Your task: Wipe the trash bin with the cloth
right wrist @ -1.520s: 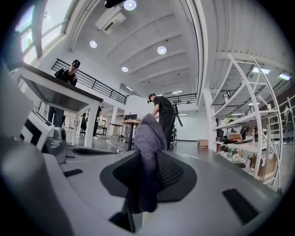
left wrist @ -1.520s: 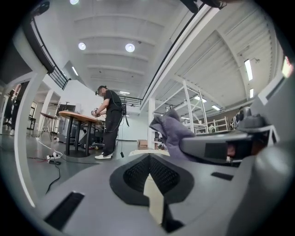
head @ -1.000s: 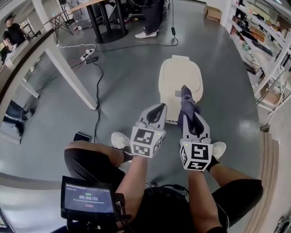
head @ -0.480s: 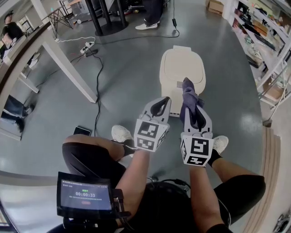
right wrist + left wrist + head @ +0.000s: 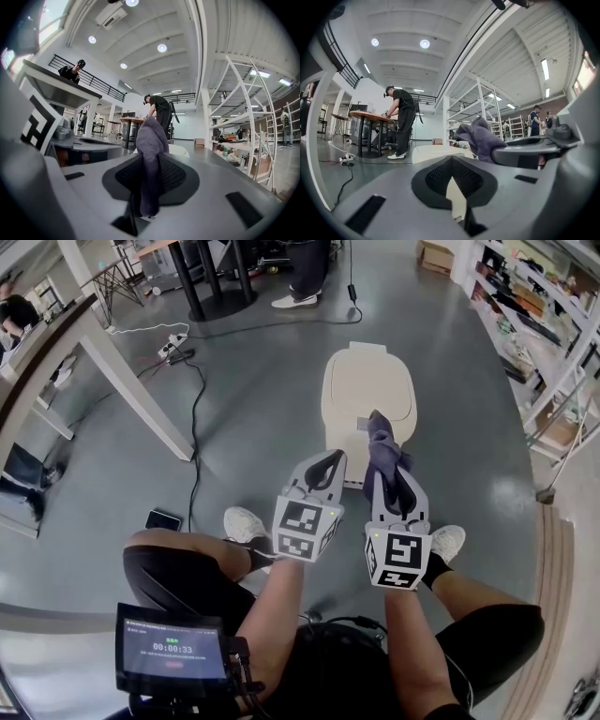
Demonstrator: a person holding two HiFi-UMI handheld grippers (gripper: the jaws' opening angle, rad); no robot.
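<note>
Right gripper (image 5: 386,463) is clamped on the purple cloth (image 5: 382,439), whose top bunches above the jaws and hangs over the near part of the cream bin (image 5: 370,385) on the floor, hiding the bin's front edge in the head view. Left gripper (image 5: 322,467), just beside it, has its jaws drawn together on nothing. In the right gripper view the cloth (image 5: 151,154) covers most of the bin, and only a pale sliver shows.
</note>
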